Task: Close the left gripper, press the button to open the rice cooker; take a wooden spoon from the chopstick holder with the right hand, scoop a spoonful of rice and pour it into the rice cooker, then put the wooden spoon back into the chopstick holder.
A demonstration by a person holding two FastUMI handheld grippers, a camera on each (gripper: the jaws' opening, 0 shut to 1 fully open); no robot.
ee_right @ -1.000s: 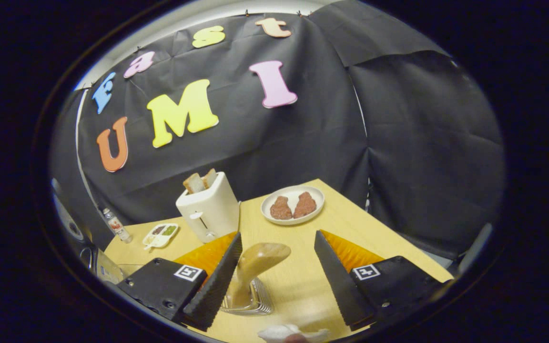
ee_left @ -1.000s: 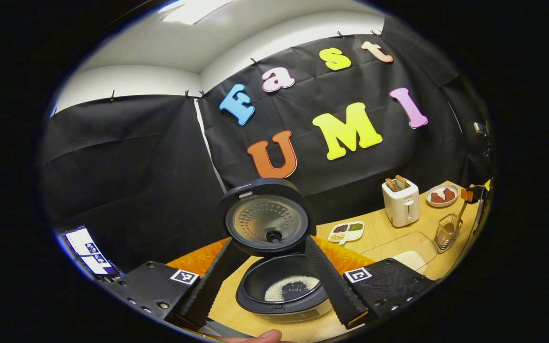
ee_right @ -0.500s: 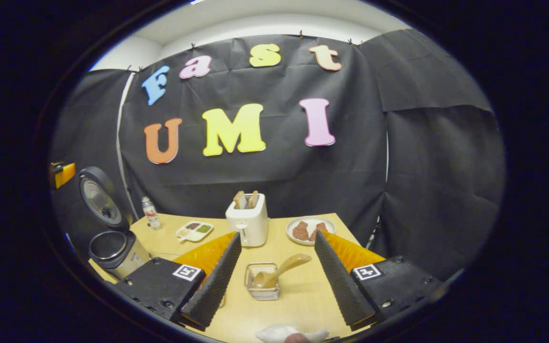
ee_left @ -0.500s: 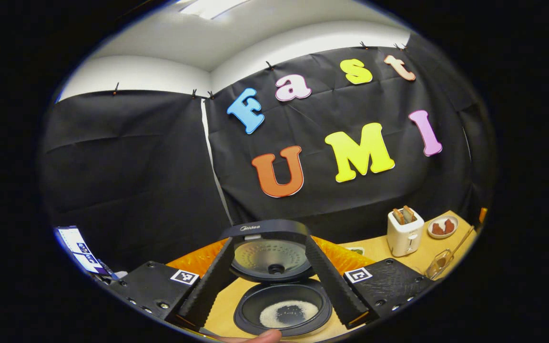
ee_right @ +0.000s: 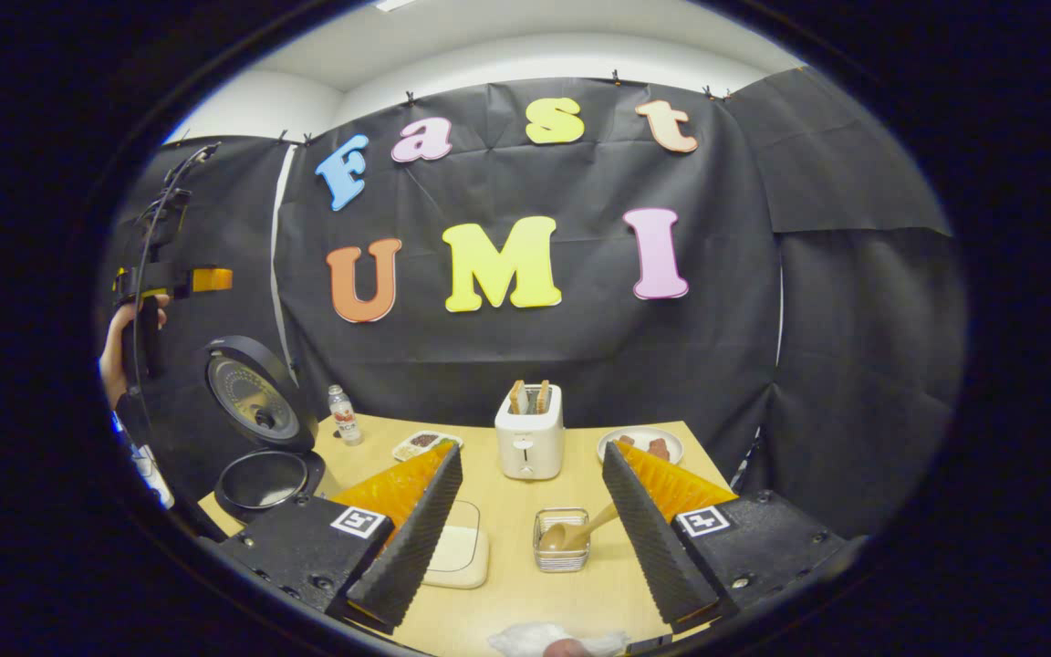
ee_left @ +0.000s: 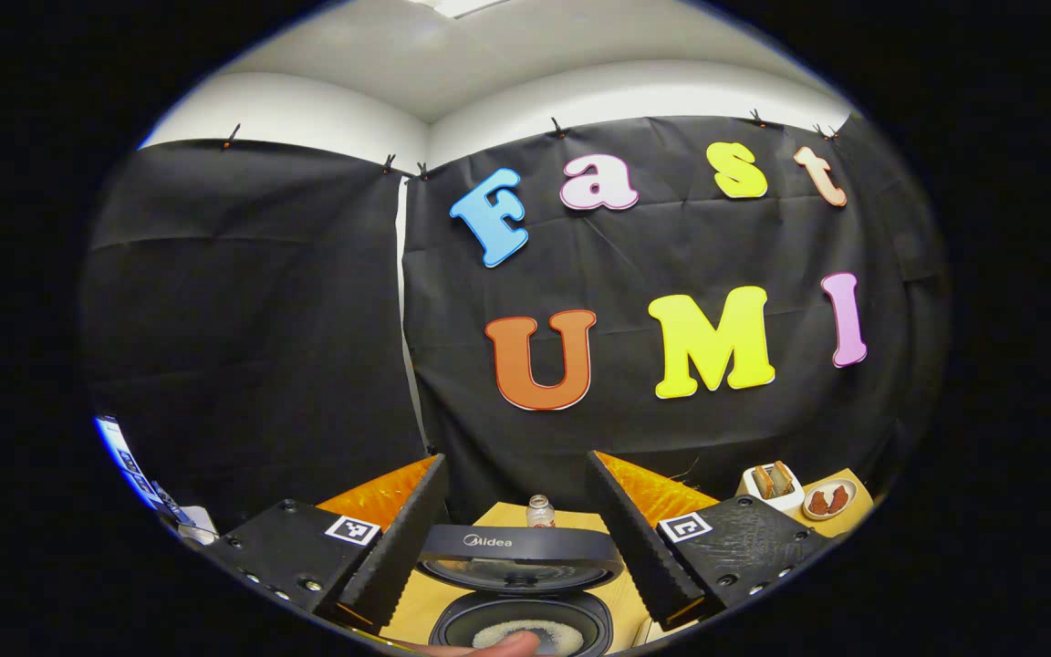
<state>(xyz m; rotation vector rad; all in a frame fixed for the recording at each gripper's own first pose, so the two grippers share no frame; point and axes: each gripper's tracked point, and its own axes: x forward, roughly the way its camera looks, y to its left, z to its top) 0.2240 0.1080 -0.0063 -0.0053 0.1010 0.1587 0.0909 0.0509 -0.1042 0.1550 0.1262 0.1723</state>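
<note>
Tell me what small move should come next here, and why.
Probably nothing more than resting both hands. The wooden spoon already sits in the chopstick holder, the rice cooker stands open with rice in its pot, and the right hand-held gripper is open, apart from the spoon. The left hand-held gripper is open too.
</note>
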